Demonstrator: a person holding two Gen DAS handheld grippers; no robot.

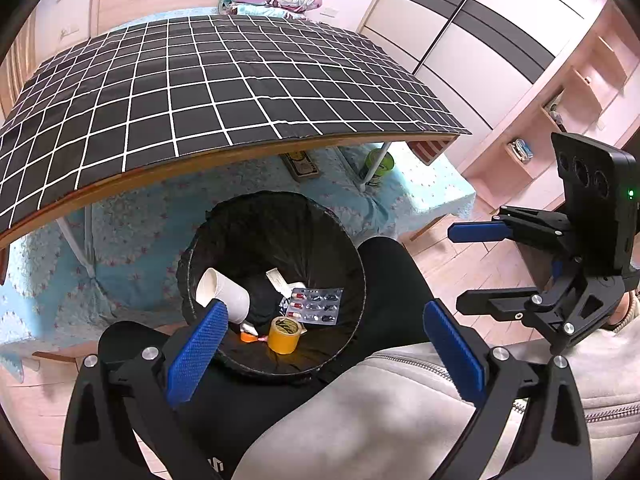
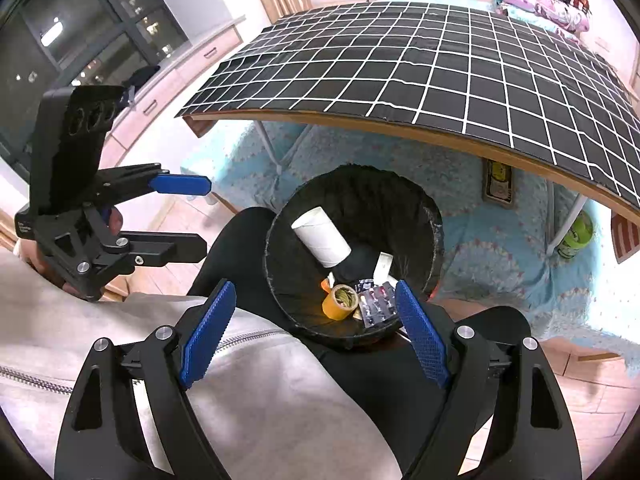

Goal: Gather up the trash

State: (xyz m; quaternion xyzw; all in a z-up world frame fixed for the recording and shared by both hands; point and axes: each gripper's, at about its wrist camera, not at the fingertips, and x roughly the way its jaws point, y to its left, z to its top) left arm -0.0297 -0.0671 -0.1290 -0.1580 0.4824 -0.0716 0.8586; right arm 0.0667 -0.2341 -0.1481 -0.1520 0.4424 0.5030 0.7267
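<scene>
Trash: paper cup [image 1: 222,295], tape roll [image 1: 285,335] and pill pack [image 1: 317,305] lie in the bin [image 1: 280,366], below the table [image 1: 224,80] edge.
Right view only: dark window [image 2: 80,32].
Left gripper [image 1: 320,354]: spread, empty.
Right gripper [image 2: 314,330]: spread, empty.
Writing: none readable.

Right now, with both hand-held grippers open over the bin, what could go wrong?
1. The bin sits between the person's knees; a leg shift might tip it.
2. The paper cup leans near the rim and could get knocked out if a gripper dips in.
3. The grid-covered table shows no trash, so further reaching there may be wasted.
</scene>
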